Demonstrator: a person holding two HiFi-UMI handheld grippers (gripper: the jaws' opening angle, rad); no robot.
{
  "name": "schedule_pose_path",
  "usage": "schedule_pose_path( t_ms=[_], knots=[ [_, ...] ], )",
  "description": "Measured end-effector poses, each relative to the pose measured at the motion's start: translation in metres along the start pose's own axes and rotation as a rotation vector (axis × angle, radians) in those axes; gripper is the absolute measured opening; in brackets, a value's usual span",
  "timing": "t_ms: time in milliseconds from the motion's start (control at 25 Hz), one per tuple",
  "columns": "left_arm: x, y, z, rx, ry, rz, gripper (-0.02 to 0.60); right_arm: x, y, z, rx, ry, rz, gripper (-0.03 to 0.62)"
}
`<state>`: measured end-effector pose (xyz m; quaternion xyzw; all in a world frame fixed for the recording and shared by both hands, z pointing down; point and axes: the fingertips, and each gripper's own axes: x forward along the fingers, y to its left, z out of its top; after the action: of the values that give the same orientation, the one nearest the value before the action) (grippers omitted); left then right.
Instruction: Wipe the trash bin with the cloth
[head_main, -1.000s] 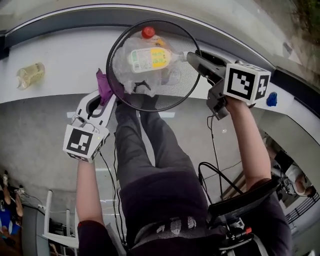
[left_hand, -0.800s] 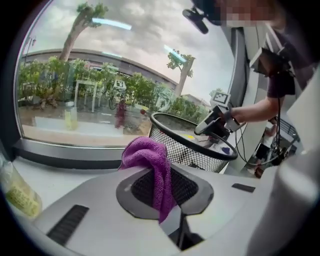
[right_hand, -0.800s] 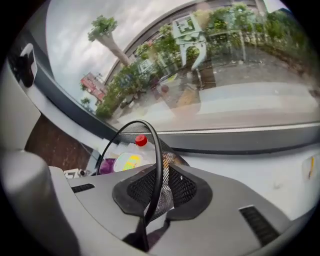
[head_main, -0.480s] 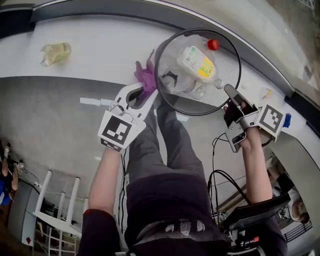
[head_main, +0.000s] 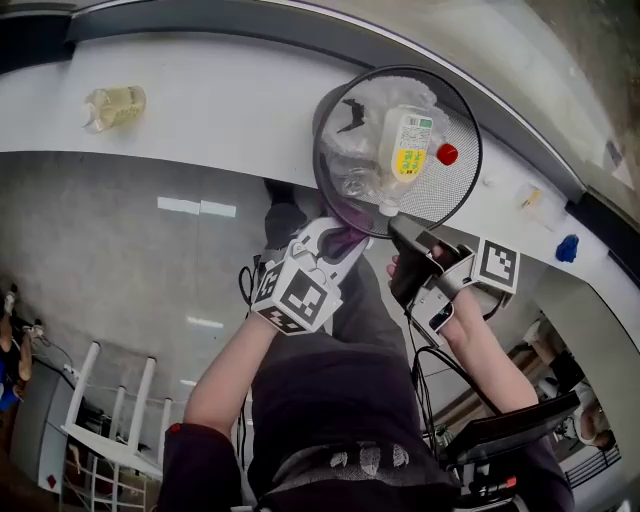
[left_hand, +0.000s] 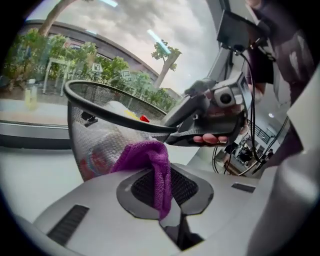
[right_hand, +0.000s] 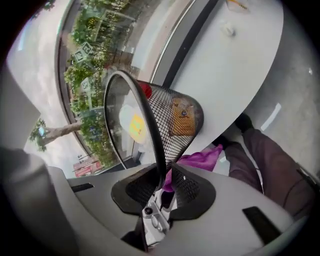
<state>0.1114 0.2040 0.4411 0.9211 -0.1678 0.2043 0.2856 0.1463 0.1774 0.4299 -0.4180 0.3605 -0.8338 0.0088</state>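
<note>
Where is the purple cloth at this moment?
In the head view the purple cloth is near the centre, pinched in the left tool and lying against the outer mesh of the trash bin.

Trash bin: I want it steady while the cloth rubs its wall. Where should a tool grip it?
Probably the rim of the trash bin, one jaw inside and one outside, coming from the person's right, clear of the cloth. The rim is a thin stiff band; the mesh wall is curved.
</note>
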Motion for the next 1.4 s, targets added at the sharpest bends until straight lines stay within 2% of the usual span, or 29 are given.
schedule_pose_path(
  t_ms=[120,240,320,400,480,600,720,840,880,920,960,1000,1120,1200,1280,1400],
  knots=[
    [0.021,-0.017,0.000,0.044,0.031,-0.056,0.034,0.012,0.006,-0.013,0.024,0.048,0.015,0.071],
    [0.013,-0.011,-0.019,0.046,0.073,-0.070,0.034,0.021,0.011,-0.022,-0.033,0.047,0.002,0.086],
    [-0.011,0.014,-0.047,0.024,0.131,-0.001,0.034,0.017,0.011,-0.022,-0.065,0.035,-0.001,0.092],
    [-0.042,0.046,-0.073,-0.023,0.186,0.109,0.034,0.008,0.010,-0.022,-0.087,0.024,-0.004,0.092],
    [-0.074,0.081,-0.083,-0.056,0.215,0.224,0.034,-0.004,0.009,-0.023,-0.118,0.023,-0.016,0.110],
    [-0.104,0.132,-0.063,-0.028,0.211,0.355,0.035,-0.028,0.002,-0.026,-0.181,0.038,-0.074,0.110],
    [-0.109,0.177,-0.031,0.031,0.201,0.410,0.035,-0.051,0.003,-0.027,-0.222,0.034,-0.088,0.110],
    [-0.104,0.213,-0.011,0.035,0.192,0.433,0.035,-0.071,0.040,-0.020,-0.282,-0.004,0.056,0.106],
    [-0.102,0.224,-0.011,0.022,0.209,0.441,0.039,-0.079,0.056,-0.016,-0.311,-0.027,0.112,0.054],
    [-0.101,0.233,-0.015,0.008,0.243,0.448,0.084,-0.087,0.070,-0.012,-0.347,-0.055,0.150,0.000],
    [-0.100,0.242,-0.021,-0.005,0.286,0.455,0.167,-0.095,0.083,-0.009,-0.394,-0.083,0.170,0.000],
    [-0.101,0.250,-0.026,-0.017,0.323,0.462,0.216,-0.103,0.094,-0.006,-0.452,-0.109,0.179,0.000],
    [-0.116,0.257,-0.028,-0.060,0.373,0.471,0.241,-0.128,0.126,-0.002,-0.613,-0.183,0.182,0.000],
    [-0.128,0.253,-0.011,-0.048,0.376,0.451,0.247,-0.143,0.155,-0.005,-0.677,-0.239,0.232,0.000],
    [-0.144,0.247,0.023,-0.001,0.335,0.429,0.247,-0.152,0.192,-0.015,-0.726,-0.287,0.342,0.000],
    [-0.175,0.215,0.092,0.039,0.159,0.410,0.247,-0.161,0.240,-0.030,-0.808,-0.297,0.457,0.000]
  ],
)
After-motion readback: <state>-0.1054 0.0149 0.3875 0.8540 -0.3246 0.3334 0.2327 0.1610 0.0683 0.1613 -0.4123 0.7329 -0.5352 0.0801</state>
